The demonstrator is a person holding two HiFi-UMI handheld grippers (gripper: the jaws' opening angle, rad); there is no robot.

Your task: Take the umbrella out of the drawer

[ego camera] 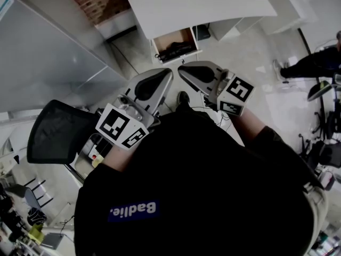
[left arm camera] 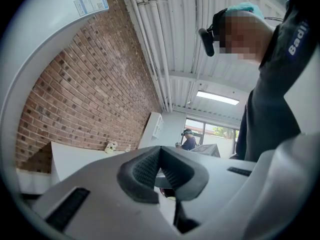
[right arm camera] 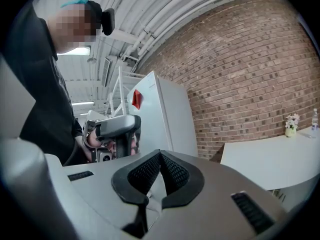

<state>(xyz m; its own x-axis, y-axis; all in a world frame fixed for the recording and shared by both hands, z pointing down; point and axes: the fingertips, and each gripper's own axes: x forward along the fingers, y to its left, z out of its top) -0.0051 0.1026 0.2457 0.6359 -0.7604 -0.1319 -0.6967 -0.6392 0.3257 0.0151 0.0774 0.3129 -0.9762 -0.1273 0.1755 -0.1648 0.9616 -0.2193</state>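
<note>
**Umbrella in the open drawer, both tools empty**

The dark umbrella (ego camera: 176, 49) lies inside the open drawer (ego camera: 159, 42) under the white table (ego camera: 197, 4), at the upper centre of the head view. The left tool (left arm camera: 160, 153) and right tool (right arm camera: 160, 156) have their jaws together, gripping nothing.

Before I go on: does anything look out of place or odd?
Nothing stands out. The drawer under the table is open, a dark bundle lying inside; left gripper and right gripper are shut and empty.
</note>
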